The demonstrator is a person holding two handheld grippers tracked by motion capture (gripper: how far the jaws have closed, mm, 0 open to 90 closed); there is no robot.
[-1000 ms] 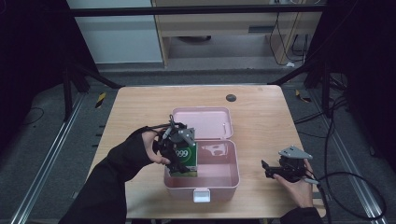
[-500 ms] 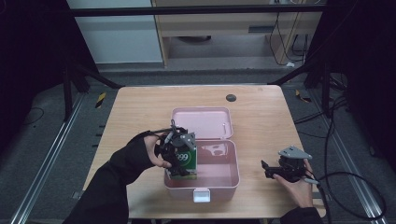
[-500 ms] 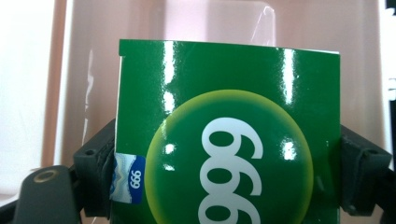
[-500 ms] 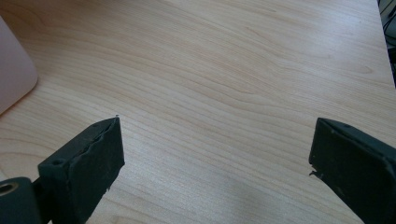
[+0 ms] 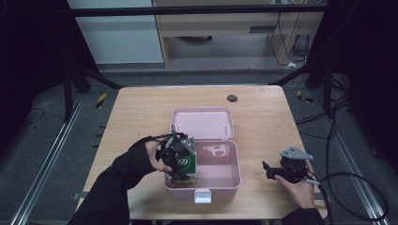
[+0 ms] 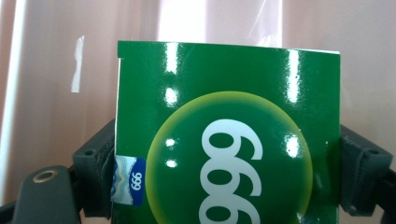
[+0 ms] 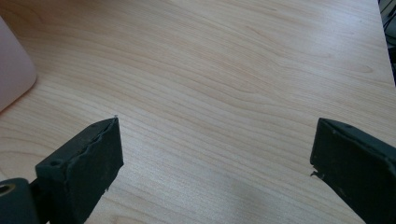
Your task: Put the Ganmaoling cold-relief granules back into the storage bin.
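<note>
A glossy green box [image 5: 184,168] printed with "999" stands at the left end of an open pink case [image 5: 219,178]. My left gripper [image 5: 177,151] is shut on the green box [image 6: 229,140], one black jaw pressing each side, with the case's pink inner wall [image 6: 56,74] behind it. My right gripper [image 5: 268,169] rests on the table to the right of the case. Its jaws stand wide open over bare wood [image 7: 219,93] with nothing between them; a corner of the pink case [image 7: 11,74] shows at the left edge.
The case's lid [image 5: 202,123] lies flat open toward the far side, and a white latch [image 5: 202,195] sits on its front. A small dark disc [image 5: 232,98] lies near the table's far edge. A cable [image 5: 347,187] trails from the right gripper.
The left gripper has carried the green box slightly lower and farther into the left end of the case. The right gripper has stayed where it was.
</note>
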